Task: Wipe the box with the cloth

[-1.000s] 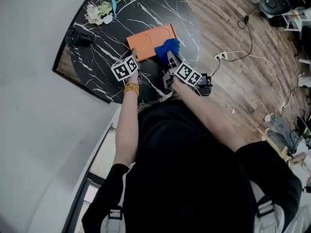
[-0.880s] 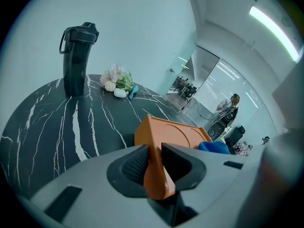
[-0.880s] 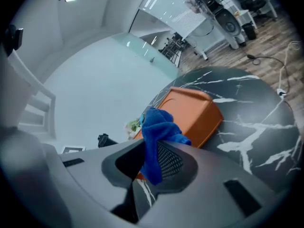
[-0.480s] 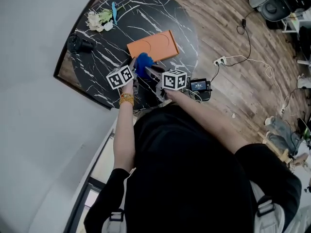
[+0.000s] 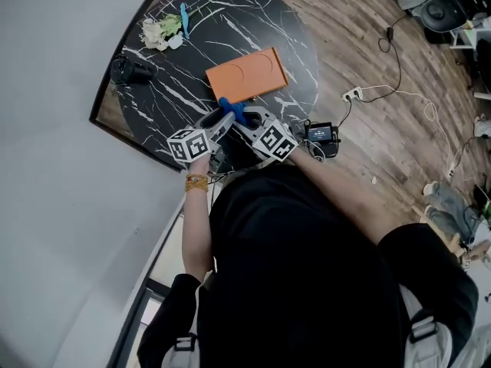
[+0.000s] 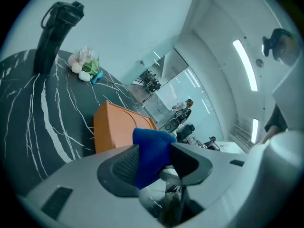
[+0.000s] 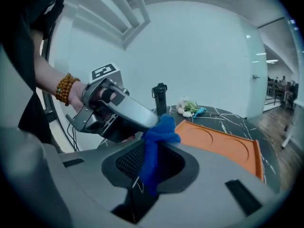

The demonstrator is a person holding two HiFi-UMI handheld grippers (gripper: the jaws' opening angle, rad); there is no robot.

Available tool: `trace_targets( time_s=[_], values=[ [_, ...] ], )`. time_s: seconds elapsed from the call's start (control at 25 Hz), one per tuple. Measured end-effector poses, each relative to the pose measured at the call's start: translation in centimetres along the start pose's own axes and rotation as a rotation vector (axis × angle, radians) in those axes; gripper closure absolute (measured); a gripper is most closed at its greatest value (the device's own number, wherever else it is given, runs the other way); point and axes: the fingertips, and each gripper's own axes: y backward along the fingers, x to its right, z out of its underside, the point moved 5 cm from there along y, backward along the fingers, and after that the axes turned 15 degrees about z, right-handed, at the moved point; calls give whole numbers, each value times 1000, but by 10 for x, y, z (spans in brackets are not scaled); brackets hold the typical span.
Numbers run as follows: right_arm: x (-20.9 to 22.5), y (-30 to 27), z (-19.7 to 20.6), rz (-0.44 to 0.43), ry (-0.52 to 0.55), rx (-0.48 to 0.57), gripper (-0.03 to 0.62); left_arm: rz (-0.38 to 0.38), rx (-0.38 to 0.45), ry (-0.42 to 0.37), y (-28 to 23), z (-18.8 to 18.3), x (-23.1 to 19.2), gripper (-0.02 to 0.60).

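free: bare table [image 5: 180,90] between box [image 5: 246,75] and bottle [image 5: 130,70] | blocked: bottle at left rim, flowers [image 5: 163,29] at far rim

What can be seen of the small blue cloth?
The blue fuzzy cloth is bunched into a small wad, held over the black marble table, just short of the flat orange box. The right gripper is shut on it. It also sits between the jaws of the left gripper, which have just been opening and stand apart.

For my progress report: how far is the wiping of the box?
Done: unclear; the orange box lies on the table, untouched. In hand: the right gripper is shut on the blue cloth, off the box; the jaws of the left gripper have just been opening around it. Left: perhaps more wiping.
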Motion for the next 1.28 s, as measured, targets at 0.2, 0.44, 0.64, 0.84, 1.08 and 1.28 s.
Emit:
trace_targets(
  time_s=[0.2,0.44,0.64,0.84,1.08,1.28],
  values=[
    [4,-4,1,3,126,-20,533,61,0,55,-3,-3,-5,468],
    [7,-5,0,-4,134,-12,529,63,30,40,1,-12,-5,525],
    [26,-2,8,26,183,-50,510,-155,244,-37,48,-45,-31,526],
    [58,-22,14,88,163,-176,444,-366,405,-84,78,-80,-72,526],
    [83,-48,14,175,80,-282,442,-493,580,-99,74,-104,-89,526],
    [75,-45,28,175,45,-330,435,-426,463,-49,41,-90,-110,526]
  ],
)
